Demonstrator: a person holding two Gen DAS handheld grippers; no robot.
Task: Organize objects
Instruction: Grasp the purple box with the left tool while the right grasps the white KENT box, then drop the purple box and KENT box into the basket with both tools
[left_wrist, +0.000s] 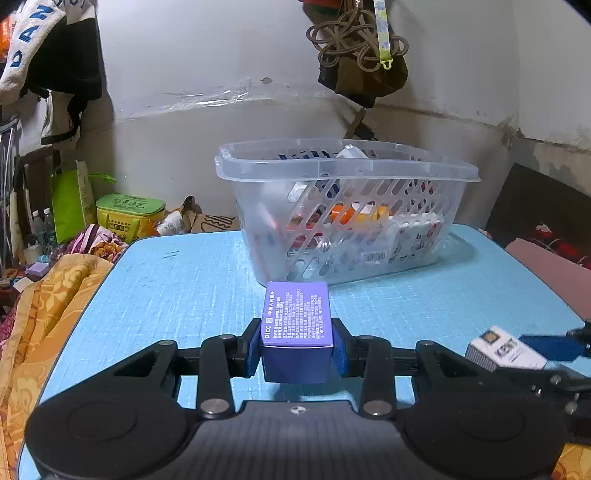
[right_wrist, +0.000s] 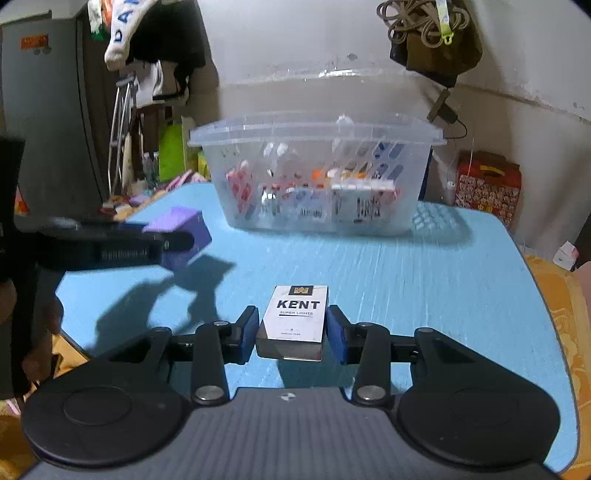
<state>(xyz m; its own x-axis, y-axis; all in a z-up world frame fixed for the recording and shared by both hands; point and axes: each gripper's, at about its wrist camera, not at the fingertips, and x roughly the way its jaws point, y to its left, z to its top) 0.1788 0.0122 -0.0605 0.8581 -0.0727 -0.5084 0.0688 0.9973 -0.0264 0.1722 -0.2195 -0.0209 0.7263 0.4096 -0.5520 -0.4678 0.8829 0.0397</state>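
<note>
A purple box (left_wrist: 295, 314) with white print sits between the blue pads of my left gripper (left_wrist: 295, 332), which is shut on it above the blue table (left_wrist: 166, 288). From the right wrist view the same purple box (right_wrist: 177, 229) hangs at the left, casting a shadow on the table. My right gripper (right_wrist: 291, 325) is shut on a white KENT cigarette pack (right_wrist: 297, 314), held just above the table top. That pack (left_wrist: 506, 352) also shows at the left wrist view's right edge. A clear slotted basket (left_wrist: 332, 166) holding several small packs stands at the table's back, ahead of both grippers.
An orange patterned blanket (left_wrist: 44, 314) lies off the table's left edge. A green bag (left_wrist: 70, 199) and a yellow-green box (left_wrist: 129, 214) sit beyond it. A brown bag with cords (left_wrist: 362, 62) hangs on the wall above the basket. A red box (right_wrist: 487, 184) stands back right.
</note>
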